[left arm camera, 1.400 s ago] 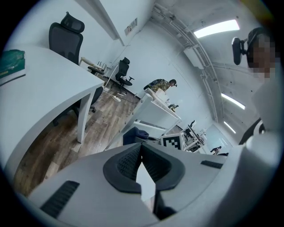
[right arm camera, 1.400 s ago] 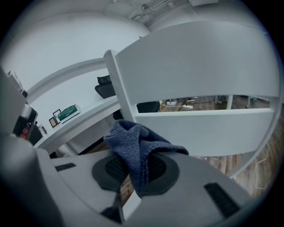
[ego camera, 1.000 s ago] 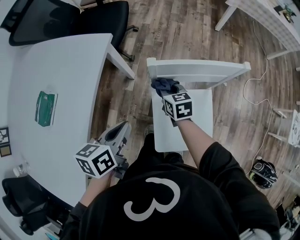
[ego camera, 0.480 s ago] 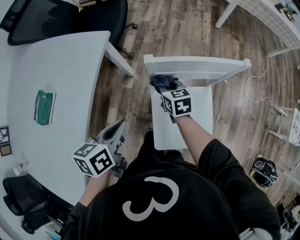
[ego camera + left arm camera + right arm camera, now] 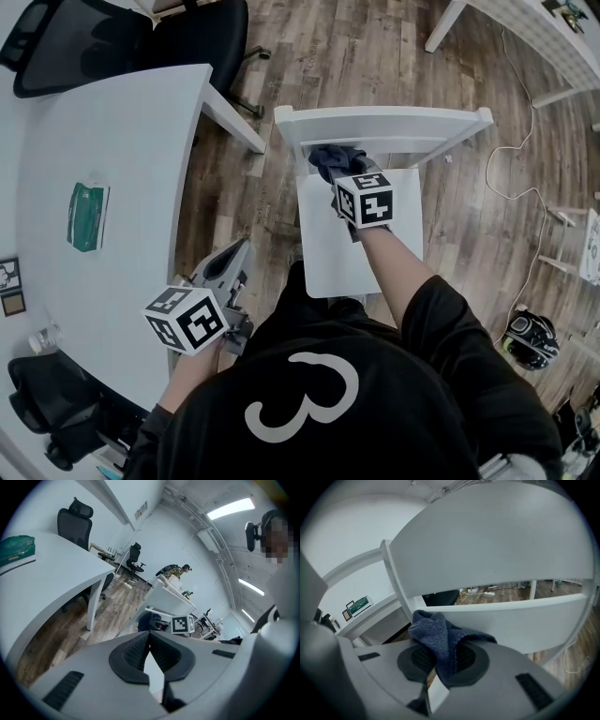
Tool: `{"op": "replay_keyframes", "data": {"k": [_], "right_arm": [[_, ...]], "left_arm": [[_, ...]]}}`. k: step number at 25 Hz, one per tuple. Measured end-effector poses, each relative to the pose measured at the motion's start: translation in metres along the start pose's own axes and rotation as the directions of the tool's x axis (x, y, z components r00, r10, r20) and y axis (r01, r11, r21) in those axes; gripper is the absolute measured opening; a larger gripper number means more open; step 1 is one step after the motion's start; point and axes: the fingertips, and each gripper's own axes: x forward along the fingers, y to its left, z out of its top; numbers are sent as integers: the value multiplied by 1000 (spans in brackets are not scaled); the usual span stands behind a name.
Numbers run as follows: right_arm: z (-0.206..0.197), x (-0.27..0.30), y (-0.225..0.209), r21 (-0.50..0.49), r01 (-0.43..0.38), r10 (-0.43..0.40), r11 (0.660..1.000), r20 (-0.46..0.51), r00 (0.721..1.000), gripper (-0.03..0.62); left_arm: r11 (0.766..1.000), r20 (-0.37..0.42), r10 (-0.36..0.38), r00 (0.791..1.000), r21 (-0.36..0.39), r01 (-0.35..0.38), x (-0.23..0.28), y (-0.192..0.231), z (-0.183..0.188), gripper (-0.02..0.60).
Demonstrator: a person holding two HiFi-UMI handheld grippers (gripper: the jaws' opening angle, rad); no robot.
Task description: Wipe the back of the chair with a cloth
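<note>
Fingers [image 5: 412,660] of my right gripper [image 5: 440,665] pinch the cloth [image 5: 436,630]; my left gripper [image 5: 149,641] is closed, empty. Press it flat along the chair back [image 5: 497,550].

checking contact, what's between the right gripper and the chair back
The blue cloth, clamped in the right gripper and bunched against the chair back, seen in the right gripper view.

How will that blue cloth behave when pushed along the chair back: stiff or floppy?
Probably floppy: the cloth bunches in folds between the fingers of the right gripper. Its knit looks grippy, so it may drag rather than slide on the chair back.
</note>
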Motion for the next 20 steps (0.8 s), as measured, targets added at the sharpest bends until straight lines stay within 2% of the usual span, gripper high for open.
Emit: {"op": "replay_keyframes", "data": {"k": [14,20], "right_arm": [[-12,-47,-102,82,157,-158,984,8,987,54],[-13,-65,-135,104,194,-197,975,10,980,54]], "left_arm": [[999,4,-15,1000,32,15,7,-32,-8,14],[999,7,-6,1000,33,6,4,-40,-14,14]]}}
